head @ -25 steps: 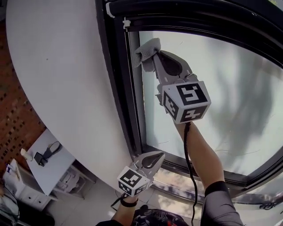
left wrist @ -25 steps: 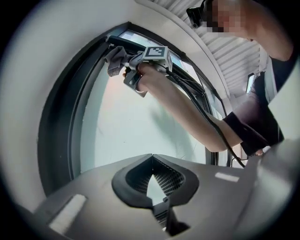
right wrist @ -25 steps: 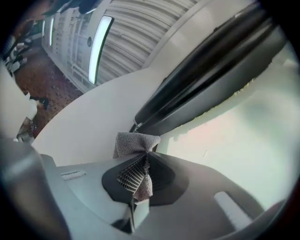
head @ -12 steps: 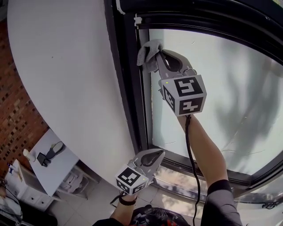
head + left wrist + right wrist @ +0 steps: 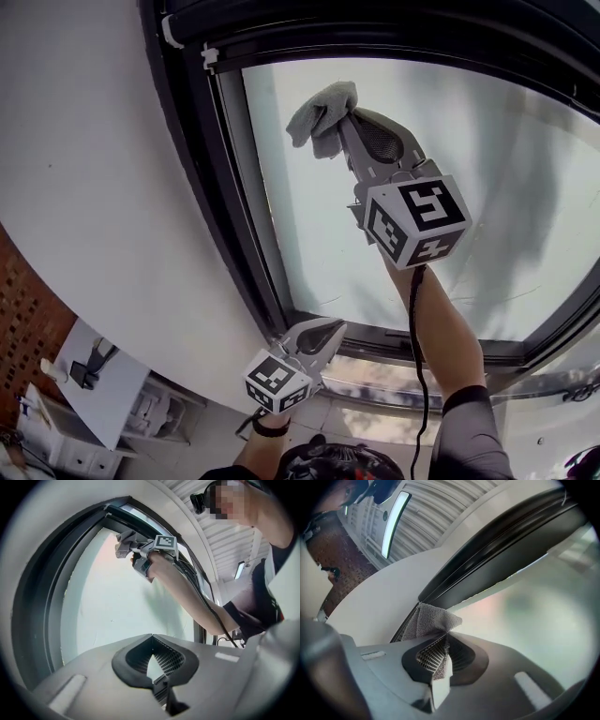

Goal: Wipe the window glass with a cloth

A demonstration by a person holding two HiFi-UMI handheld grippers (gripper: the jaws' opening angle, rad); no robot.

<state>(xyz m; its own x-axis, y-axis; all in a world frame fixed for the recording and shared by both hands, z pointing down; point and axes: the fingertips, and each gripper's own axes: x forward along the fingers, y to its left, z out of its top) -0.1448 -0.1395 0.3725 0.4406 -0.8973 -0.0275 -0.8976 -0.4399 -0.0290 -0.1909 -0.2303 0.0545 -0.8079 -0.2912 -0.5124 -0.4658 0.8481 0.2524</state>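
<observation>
A grey cloth [image 5: 322, 112] is bunched against the frosted window glass [image 5: 469, 187] near its upper left corner. My right gripper [image 5: 345, 116] is shut on the cloth and raised high on an outstretched arm. In the right gripper view the cloth [image 5: 429, 620] bulges out past the closed jaws, beside the dark window frame [image 5: 487, 564]. My left gripper [image 5: 330, 328] hangs low by the bottom left corner of the frame, shut and holding nothing. From the left gripper view, the cloth [image 5: 124, 543] and the right gripper [image 5: 133, 550] show up high on the glass [image 5: 117, 602].
A black frame [image 5: 202, 187] borders the glass on the left and along the bottom [image 5: 422, 342]. A white wall [image 5: 84, 187] runs to the left. Far below stand a white table [image 5: 94, 375] and drawers [image 5: 66, 445].
The right gripper has carried the cloth rightward across the glass, away from the left frame edge. The head view has shifted. The left gripper has stayed low and shut.
</observation>
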